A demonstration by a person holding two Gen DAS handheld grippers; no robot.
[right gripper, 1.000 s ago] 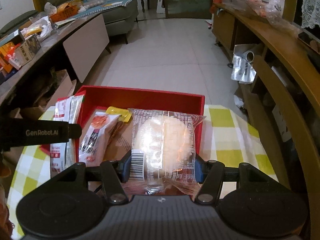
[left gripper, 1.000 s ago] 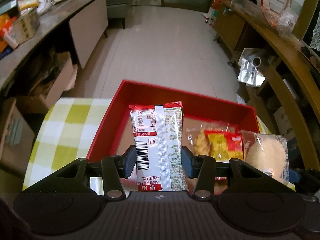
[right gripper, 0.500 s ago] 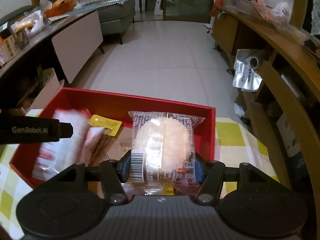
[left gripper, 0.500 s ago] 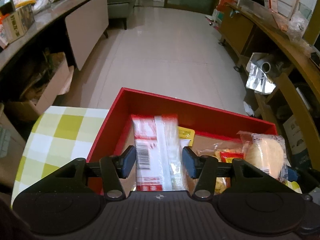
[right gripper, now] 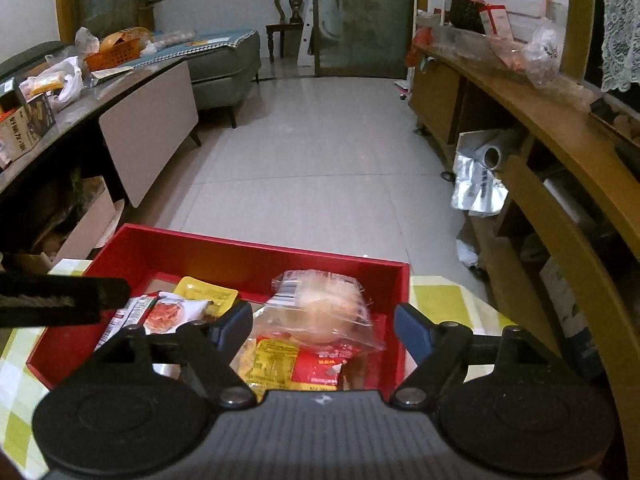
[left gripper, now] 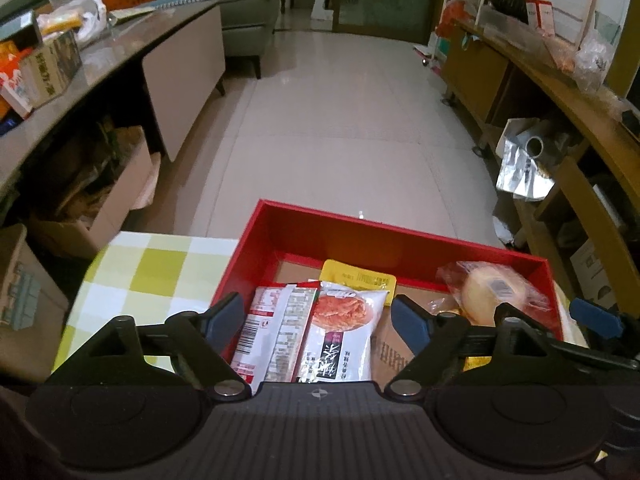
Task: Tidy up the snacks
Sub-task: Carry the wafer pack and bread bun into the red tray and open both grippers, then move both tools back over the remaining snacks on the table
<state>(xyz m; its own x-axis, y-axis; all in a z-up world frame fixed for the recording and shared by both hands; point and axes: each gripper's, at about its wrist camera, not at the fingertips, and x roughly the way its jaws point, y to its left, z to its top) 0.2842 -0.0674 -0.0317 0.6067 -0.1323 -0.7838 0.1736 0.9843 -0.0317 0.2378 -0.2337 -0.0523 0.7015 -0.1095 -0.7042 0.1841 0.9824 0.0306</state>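
A red box [left gripper: 360,236] [right gripper: 224,252] stands on a yellow checked tablecloth [left gripper: 156,268]. My left gripper [left gripper: 318,320] is open above the box's left part. Below it lie a red and white packet [left gripper: 272,332] and a white packet with a red picture [left gripper: 344,332]. A yellow packet [left gripper: 360,278] lies behind them. My right gripper [right gripper: 323,326] is open above the box's right part. A clear-wrapped round bun [right gripper: 324,304] [left gripper: 492,290] lies loose there on a yellow and red packet [right gripper: 296,364].
The left gripper's arm [right gripper: 60,300] crosses the left of the right wrist view. The right gripper's finger [left gripper: 592,314] shows at the left wrist view's right edge. Beyond the table's far edge is tiled floor [left gripper: 340,120], a cluttered counter [left gripper: 80,64] and wooden shelving [left gripper: 560,100].
Both grippers have opened. The red and white packet and the wrapped bun, held before, have dropped into the red box. Both grippers have pulled back a little.
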